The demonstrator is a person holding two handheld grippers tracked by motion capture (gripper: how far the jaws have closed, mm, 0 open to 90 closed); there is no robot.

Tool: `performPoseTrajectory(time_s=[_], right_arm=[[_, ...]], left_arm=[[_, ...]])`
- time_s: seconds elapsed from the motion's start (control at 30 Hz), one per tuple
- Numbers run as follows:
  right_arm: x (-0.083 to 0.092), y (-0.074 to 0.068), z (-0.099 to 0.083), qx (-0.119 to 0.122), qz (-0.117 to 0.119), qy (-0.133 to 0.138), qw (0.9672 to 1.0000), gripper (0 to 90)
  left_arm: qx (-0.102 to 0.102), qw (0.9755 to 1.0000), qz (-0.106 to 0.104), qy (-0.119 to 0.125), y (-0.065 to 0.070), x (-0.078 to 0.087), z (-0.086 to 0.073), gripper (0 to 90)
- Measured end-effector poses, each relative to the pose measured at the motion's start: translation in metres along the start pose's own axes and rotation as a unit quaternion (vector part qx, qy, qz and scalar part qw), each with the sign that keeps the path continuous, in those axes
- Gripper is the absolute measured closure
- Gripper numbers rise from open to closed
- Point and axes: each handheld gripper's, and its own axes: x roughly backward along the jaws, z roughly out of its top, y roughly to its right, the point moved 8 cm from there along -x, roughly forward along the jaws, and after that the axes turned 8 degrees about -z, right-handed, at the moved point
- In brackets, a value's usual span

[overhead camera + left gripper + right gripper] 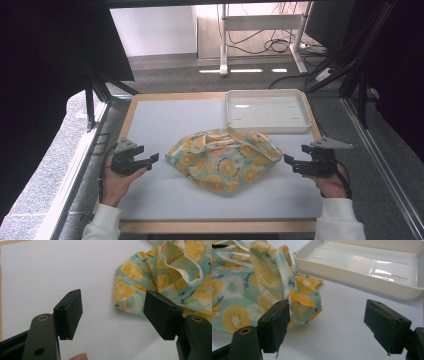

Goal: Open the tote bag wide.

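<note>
While crumpled into a flattish heap, lies near the middle of the tabletop [165,195]: a lemon-print cloth [223,160], long axis running roughly left to right in the high view, with a slight slant (left end a little nearer the far edge, lower right bulge nearer the person). Bunched along the far side, with a pale hem [180,270] curling up in a loop there. Sits just in front of a white tray [267,126] at the far right corner, nearly touching its near wall.

Flanked on both sides. Left gripper [150,159], held in the left hand [119,181], pointed at the cloth's left end, jaws wide and holding nothing, just short of the fabric. Right gripper [290,161], held in the right hand [331,185], pointed at the cloth's right end, jaws likewise wide and empty, with one jaw close beside a folded corner of the cloth in the right gripper view, contact not certain.
</note>
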Motion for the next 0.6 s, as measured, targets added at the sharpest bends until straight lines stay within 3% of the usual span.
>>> performPoseTrajectory(time_s=[0.43, 0.6], right_arm=[[-0.012, -0.006, 0.003, -0.006, 0.026, 0.005, 0.9996, 22.2], [-0.016, -0.013, 0.003, 0.005, 0.037, 0.002, 0.9993, 22.1]], left_arm=[[-0.004, 0.9999, -0.012, -0.003, 0.007, 0.003, 0.002, 32.0], [-0.003, 0.9999, -0.01, -0.012, 0.007, 0.0, 0.002, 31.4]])
